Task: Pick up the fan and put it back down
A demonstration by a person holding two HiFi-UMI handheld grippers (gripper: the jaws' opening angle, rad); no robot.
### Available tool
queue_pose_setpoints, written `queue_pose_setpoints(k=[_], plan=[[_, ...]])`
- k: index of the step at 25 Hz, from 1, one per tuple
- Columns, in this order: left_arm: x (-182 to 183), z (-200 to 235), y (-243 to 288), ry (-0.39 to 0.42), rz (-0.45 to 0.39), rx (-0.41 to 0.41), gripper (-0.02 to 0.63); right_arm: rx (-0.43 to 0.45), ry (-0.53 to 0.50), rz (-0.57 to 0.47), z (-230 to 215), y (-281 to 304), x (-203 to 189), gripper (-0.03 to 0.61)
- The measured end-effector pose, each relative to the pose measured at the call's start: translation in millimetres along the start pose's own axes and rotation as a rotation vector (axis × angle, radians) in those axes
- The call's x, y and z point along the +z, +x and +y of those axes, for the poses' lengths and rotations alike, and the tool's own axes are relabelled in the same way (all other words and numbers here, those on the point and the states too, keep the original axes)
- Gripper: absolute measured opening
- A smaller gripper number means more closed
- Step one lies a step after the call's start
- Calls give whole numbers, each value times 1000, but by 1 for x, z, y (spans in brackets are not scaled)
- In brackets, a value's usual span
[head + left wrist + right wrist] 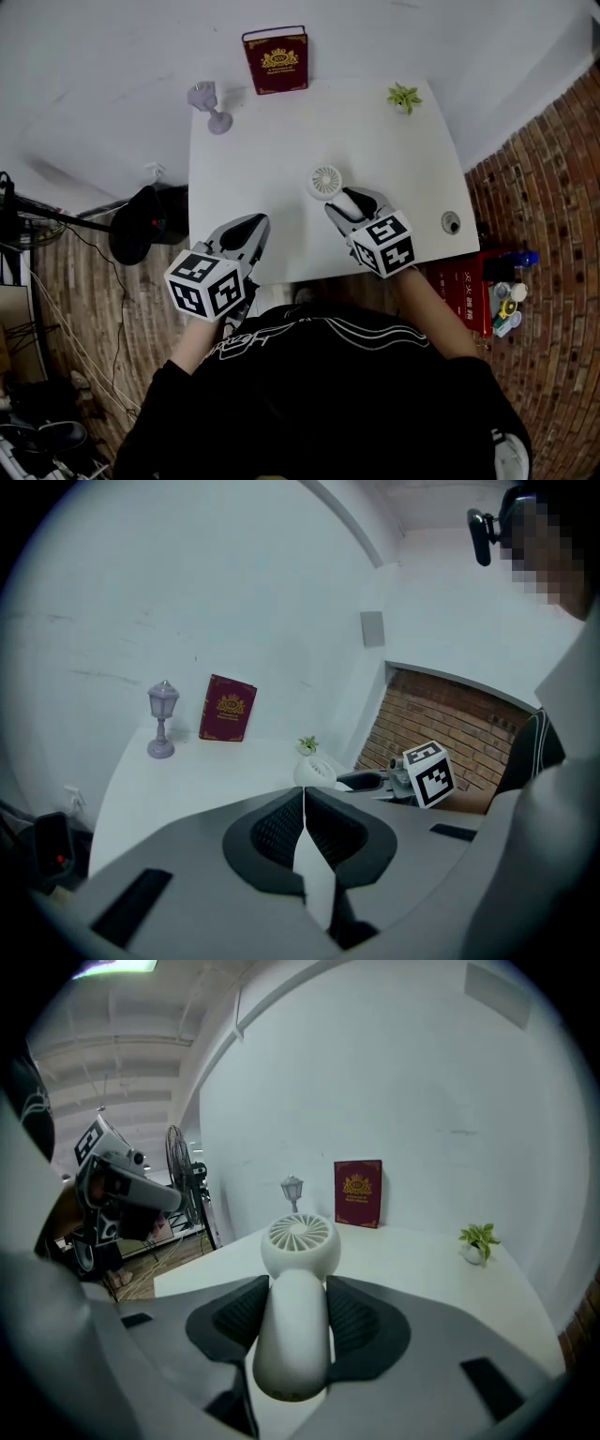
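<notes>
Item: white fan [299, 1238], its handle clamped in my right tongs [296, 1290], head over the worktop [272, 169] near the front edge, perhaps just clear of it. My left tongs [304, 797]: closed, empty. Rear: red book [275, 61], lamp [211, 103], plant [404, 96]

left gripper [303, 794]: 2 jaws together (empty) | fan [314, 772]: in right gripper [351, 780]

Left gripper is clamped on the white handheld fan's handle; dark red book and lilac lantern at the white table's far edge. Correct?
No: the right gripper is clamped on the white handheld fan's handle, as the right gripper view shows; the left gripper is shut on nothing. The dark red book and lilac lantern are at the white table's far edge.
</notes>
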State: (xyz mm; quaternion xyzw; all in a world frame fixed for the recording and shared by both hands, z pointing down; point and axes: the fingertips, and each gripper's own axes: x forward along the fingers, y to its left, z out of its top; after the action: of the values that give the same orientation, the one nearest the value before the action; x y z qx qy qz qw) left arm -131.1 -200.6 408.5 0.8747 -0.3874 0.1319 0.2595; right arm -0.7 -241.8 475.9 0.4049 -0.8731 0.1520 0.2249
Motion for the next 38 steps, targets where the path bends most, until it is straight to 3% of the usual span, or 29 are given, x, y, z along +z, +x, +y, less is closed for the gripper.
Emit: queue_pose_setpoints(k=[15,31,34,38], plan=[[-17,36,-5,-22,37,31,32,-51,-19,173,-14,65,-73,192],[-19,45,-4,-38,41,40,32,-21,-53,226,-16,77,-83,201],[-20,44,-3,-40,42,36,32,-9,-62,213,-11,76,-80,266],[-23,41,-2,-44,45,33,32,-12,-105,186,-11,68,-70,302]])
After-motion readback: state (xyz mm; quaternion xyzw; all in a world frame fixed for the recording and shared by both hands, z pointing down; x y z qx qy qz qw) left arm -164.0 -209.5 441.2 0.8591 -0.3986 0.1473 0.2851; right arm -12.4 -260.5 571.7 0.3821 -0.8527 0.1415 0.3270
